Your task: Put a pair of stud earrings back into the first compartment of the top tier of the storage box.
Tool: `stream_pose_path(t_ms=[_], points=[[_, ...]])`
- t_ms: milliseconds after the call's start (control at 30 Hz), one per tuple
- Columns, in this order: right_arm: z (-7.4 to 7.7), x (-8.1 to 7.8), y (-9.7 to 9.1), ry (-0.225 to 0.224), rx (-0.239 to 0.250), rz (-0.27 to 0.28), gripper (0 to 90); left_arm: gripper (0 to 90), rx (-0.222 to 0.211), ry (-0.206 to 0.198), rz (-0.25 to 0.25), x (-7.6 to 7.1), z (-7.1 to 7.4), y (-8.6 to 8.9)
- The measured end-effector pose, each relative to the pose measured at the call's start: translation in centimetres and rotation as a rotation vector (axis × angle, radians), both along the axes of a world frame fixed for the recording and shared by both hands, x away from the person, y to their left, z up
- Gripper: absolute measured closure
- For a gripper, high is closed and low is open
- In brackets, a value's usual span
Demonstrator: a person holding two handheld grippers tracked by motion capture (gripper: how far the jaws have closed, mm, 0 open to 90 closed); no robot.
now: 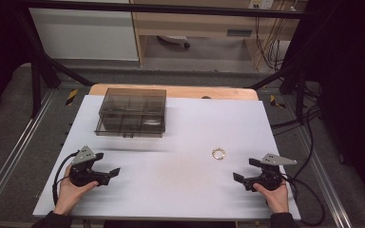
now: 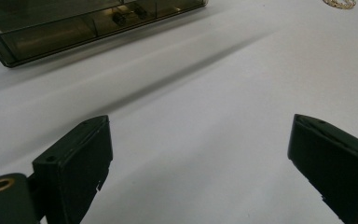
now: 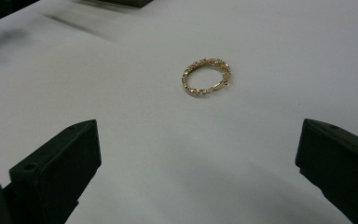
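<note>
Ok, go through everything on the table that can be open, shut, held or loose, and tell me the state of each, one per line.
Left gripper: open, holding nothing.
Right gripper: open, holding nothing.
Gold bracelet: lying loose on the white table, a closed loop, untouched.
Smoky clear drawer box: upright at the far left, drawer looks pushed in.

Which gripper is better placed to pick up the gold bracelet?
Probably the right gripper: its open jaws already face the bracelet, which lies close ahead on the table. The left gripper, also open, sits farther away, nearer the drawer box.
</note>
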State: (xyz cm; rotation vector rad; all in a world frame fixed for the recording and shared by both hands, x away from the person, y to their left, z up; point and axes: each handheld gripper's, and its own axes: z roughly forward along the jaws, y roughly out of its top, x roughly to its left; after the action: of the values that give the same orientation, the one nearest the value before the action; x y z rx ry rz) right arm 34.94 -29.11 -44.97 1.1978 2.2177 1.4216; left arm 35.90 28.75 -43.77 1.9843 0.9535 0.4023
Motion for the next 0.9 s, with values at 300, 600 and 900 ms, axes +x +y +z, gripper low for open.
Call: stream_pose_path(t_ms=[300,600,900], points=[[0.0,-0.1,0.0,0.007,-0.003,0.004,0.5,6.0,0.016,0.005,-0.015,-0.1,0.1,-0.7],[0.0,-0.1,0.0,0.006,-0.011,0.010,0.5,6.0,0.026,0.015,-0.019,0.0,0.2,-1.5],[0.0,0.0,0.0,0.008,-0.017,0.014,0.5,6.3,0.031,0.022,-0.027,0.1,0.3,-2.8]])
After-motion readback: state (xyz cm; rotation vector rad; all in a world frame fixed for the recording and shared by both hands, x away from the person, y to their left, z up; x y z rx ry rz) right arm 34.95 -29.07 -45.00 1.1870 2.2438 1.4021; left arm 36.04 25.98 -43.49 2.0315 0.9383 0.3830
